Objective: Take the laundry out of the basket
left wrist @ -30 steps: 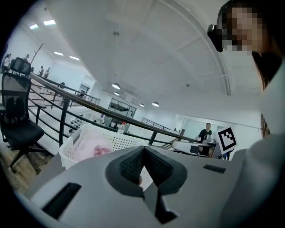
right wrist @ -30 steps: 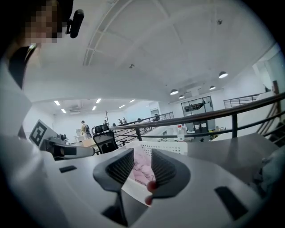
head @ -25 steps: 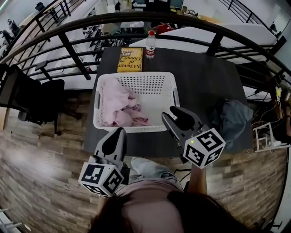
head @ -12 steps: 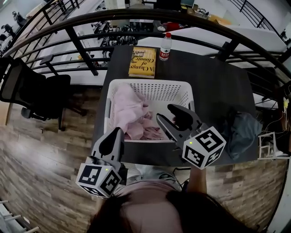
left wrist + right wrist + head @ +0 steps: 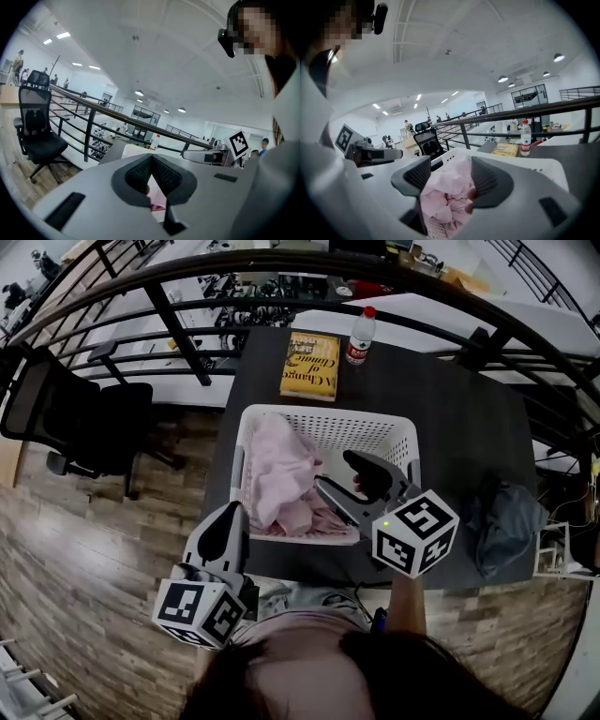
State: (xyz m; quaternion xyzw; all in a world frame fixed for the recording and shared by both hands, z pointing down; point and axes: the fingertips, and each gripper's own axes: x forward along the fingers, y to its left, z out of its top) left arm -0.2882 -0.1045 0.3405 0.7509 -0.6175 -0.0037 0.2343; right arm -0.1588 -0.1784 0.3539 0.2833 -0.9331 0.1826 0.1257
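A white perforated laundry basket (image 5: 398, 432) stands on the dark table (image 5: 450, 399). Pink laundry (image 5: 281, 479) is heaped in its left half and shows again as the pink laundry (image 5: 445, 199) in the right gripper view. My right gripper (image 5: 335, 472) hangs over the basket's near right part. Its jaws are open and have just been opening. The pink cloth lies beyond and below them, untouched by the pads. My left gripper (image 5: 232, 514) is shut and empty, at the basket's near left corner, outside the rim.
A yellow book (image 5: 312, 367) and a water bottle (image 5: 359, 337) lie beyond the basket. A grey-blue garment (image 5: 506, 521) rests at the table's right edge. A black railing (image 5: 281, 277) runs behind the table, and an office chair (image 5: 84, 423) stands at the left.
Both grippers have moved forward toward the basket. The right gripper's jaws stand wider apart and now reach over the basket's near rim.
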